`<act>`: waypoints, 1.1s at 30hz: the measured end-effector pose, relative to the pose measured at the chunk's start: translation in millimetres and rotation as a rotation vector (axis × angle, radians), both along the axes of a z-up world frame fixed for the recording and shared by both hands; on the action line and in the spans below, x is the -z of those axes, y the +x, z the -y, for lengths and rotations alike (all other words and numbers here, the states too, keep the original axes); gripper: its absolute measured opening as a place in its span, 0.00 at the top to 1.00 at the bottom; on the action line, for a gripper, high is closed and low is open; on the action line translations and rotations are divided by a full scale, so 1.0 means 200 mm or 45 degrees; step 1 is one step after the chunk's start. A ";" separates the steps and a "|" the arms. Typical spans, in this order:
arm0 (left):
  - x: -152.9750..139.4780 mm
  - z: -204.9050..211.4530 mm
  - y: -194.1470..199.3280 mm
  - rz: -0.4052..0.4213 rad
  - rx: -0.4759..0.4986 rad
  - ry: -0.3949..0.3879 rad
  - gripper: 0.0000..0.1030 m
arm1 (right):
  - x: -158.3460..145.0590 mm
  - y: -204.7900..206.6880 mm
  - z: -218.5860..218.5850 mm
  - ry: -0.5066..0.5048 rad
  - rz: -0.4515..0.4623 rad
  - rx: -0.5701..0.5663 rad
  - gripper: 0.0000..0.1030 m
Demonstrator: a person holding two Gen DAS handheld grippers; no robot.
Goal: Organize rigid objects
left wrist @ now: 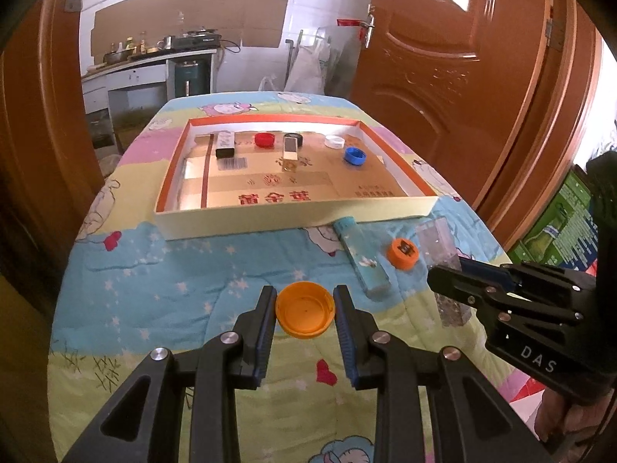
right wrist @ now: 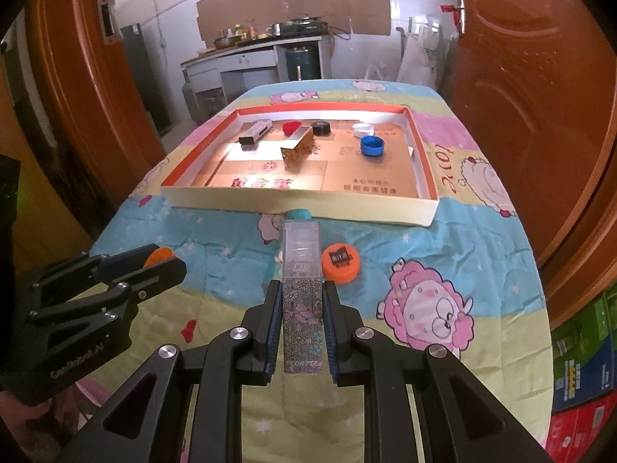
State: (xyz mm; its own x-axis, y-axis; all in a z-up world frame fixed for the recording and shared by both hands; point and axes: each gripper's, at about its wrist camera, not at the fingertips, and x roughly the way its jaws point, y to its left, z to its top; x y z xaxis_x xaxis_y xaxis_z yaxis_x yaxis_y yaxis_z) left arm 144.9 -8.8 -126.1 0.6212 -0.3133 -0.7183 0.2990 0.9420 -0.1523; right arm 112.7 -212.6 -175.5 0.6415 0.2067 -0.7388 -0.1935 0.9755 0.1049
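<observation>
Quilted tabletop: your left gripper (left wrist: 304,310) pinches the orange cap (left wrist: 304,310), your right gripper (right wrist: 301,322) pinches the clear lip-gloss box (right wrist: 302,297), its long axis aimed straight ahead at the tray (right wrist: 300,202) beyond both.

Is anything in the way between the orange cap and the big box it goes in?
Nothing visible blocks it. The orange cap sits between the left gripper fingers, with only bare blanket up to the box front wall. The lighter lies off to the right. The cap just has to clear that low wall.
</observation>
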 end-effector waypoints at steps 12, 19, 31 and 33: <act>-0.04 -0.01 0.09 0.008 -0.036 0.014 0.70 | -0.04 0.09 0.01 0.020 0.006 -0.025 0.80; -0.05 -0.01 0.16 0.001 -0.050 0.014 0.70 | -0.06 0.15 0.01 0.024 0.007 -0.040 0.80; -0.07 -0.02 0.29 -0.009 -0.078 -0.007 0.70 | -0.08 0.26 0.00 0.030 0.004 -0.060 0.80; -0.07 -0.03 0.32 -0.010 -0.082 -0.009 0.70 | -0.08 0.29 0.00 0.030 0.004 -0.061 0.80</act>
State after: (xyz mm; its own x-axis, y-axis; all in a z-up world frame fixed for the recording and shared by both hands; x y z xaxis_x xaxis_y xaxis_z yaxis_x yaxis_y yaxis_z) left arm 208.9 -3.6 -112.5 0.6346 -0.2779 -0.7212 0.2366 0.9582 -0.1610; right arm 170.5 -212.4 -159.9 0.6325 0.2549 -0.7314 -0.2404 0.9623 0.1275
